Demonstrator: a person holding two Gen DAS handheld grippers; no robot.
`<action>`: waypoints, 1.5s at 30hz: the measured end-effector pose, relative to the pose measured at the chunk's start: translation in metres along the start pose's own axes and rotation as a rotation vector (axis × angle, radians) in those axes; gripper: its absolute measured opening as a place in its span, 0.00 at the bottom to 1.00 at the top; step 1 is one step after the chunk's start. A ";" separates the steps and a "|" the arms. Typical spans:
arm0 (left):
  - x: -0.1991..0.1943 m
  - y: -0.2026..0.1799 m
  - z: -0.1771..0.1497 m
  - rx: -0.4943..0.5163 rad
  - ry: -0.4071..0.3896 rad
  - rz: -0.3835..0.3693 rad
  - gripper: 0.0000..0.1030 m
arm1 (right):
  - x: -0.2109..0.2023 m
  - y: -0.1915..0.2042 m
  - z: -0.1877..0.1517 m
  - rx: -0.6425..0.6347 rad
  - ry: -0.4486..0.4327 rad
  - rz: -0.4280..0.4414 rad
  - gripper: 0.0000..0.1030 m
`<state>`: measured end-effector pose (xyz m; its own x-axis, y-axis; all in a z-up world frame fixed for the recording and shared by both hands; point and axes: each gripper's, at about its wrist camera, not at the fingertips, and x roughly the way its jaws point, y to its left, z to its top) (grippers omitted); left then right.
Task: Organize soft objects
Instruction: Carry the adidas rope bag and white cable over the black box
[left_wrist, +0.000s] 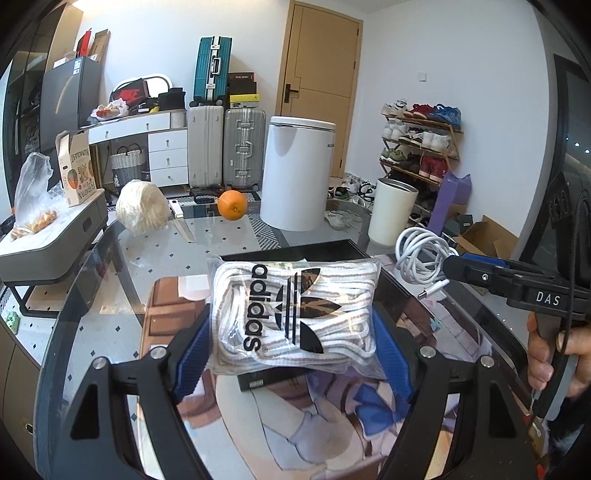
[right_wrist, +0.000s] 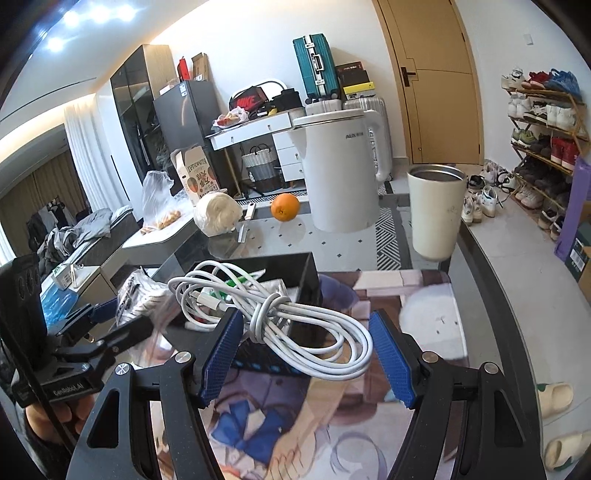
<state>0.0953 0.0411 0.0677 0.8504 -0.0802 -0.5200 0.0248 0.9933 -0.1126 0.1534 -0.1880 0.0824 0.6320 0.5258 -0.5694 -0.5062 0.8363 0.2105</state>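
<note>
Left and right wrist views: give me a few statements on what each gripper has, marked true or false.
1. The left gripper holds a clear bag of white adidas laces. True.
2. The right gripper carries a coiled white charging cable. True.
3. The round orange fruit sits inside the black open box. False: it rests on the glass table, beside the white electric kettle.
4. The cream steel-lined cup lies tipped over. False: it stands upright.

Glass table bears kettle, cup, orange, cabbage, black box.
</note>
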 end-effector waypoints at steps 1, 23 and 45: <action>0.003 0.001 0.002 -0.002 0.001 0.003 0.77 | 0.003 0.002 0.003 -0.004 -0.001 -0.002 0.69; 0.059 -0.003 0.013 -0.043 0.055 0.048 0.77 | 0.099 0.042 0.054 -0.110 0.065 0.004 0.69; 0.071 -0.011 0.003 -0.045 0.059 0.081 0.88 | 0.138 0.046 0.054 -0.155 0.177 0.031 0.64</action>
<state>0.1572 0.0244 0.0343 0.8161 -0.0063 -0.5779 -0.0672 0.9921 -0.1056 0.2487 -0.0692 0.0562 0.5090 0.5042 -0.6976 -0.6163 0.7792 0.1135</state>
